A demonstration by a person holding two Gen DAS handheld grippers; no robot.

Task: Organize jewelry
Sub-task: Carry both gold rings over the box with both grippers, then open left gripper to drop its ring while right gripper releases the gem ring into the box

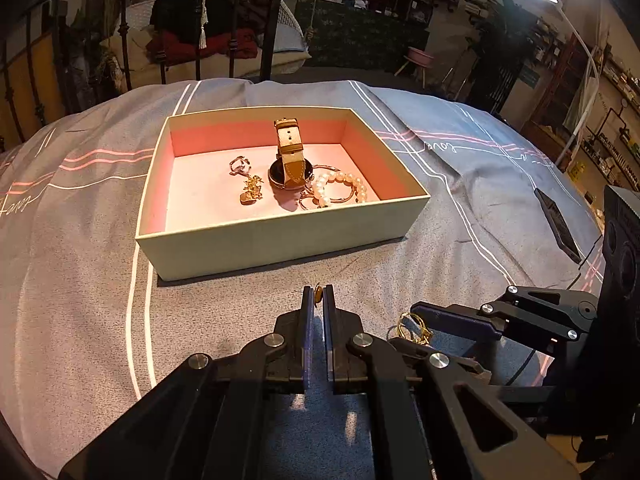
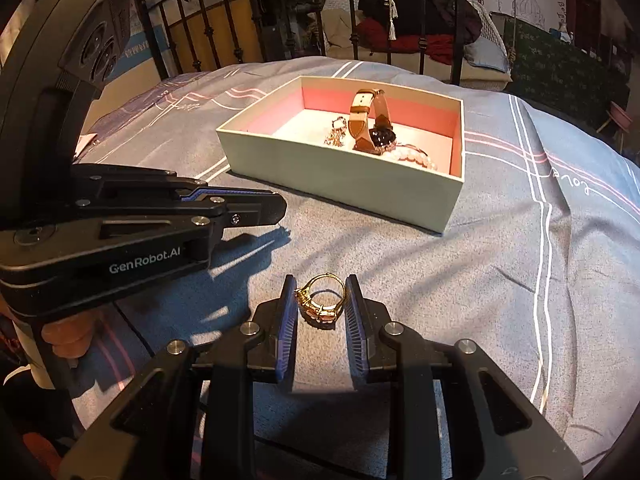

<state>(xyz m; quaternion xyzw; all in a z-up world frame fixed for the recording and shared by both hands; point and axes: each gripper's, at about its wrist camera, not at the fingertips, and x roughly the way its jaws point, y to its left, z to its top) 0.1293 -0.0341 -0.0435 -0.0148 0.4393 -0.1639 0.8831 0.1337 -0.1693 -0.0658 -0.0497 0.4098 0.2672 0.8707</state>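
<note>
An open box (image 1: pixel 280 236) with a pink inside sits on the bed; it also shows in the right wrist view (image 2: pixel 340 184). In it lie a tan-strap watch (image 1: pixel 289 160), a pearl bracelet (image 1: pixel 340 188), a gold chain (image 1: pixel 252 190) and a silver ring (image 1: pixel 239 165). My left gripper (image 1: pixel 318 294) is shut on a small gold piece (image 1: pixel 318 292) just in front of the box. My right gripper (image 2: pixel 320 294) is shut on a gold ring (image 2: pixel 322 300) with stones, held over the bedspread to the right of the left gripper.
The grey striped bedspread (image 1: pixel 80 260) covers the bed. A black iron bed frame (image 1: pixel 272 20) stands behind the box. A dark flat object (image 1: pixel 558 224) lies on the bed at the right. The left gripper body (image 2: pixel 120 232) is close at the right gripper's left.
</note>
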